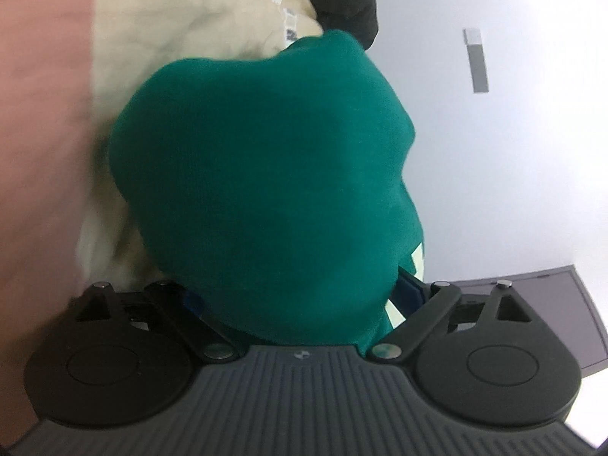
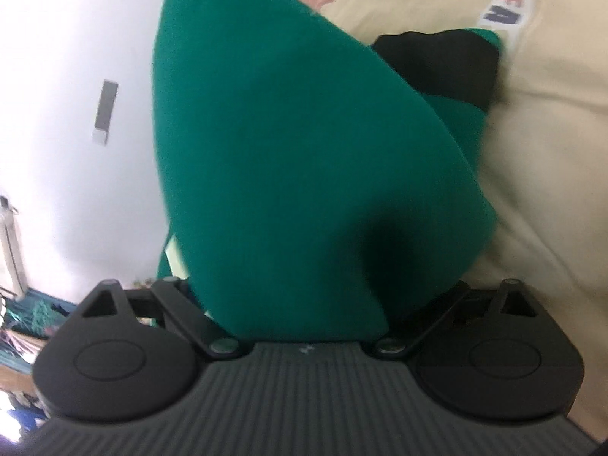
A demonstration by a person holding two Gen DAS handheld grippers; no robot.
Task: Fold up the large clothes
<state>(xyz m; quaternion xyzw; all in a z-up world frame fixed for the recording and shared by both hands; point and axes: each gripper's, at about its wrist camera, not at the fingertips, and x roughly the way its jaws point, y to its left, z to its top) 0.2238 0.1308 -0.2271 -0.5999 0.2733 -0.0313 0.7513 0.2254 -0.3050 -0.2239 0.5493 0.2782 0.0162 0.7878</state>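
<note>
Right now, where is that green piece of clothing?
The green garment fills the middle of both wrist views, bunched over the left gripper and right gripper, hiding the fingers. Cream fabric lies behind it.

Green garment (image 1: 266, 190), plain knit, bunched and draped close over both wrist views, pale patches at lower edge, black section (image 2: 440, 64) beyond

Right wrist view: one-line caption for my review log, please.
Green garment bunched over the right gripper, hiding its fingertips, with a cream garment behind.
</note>
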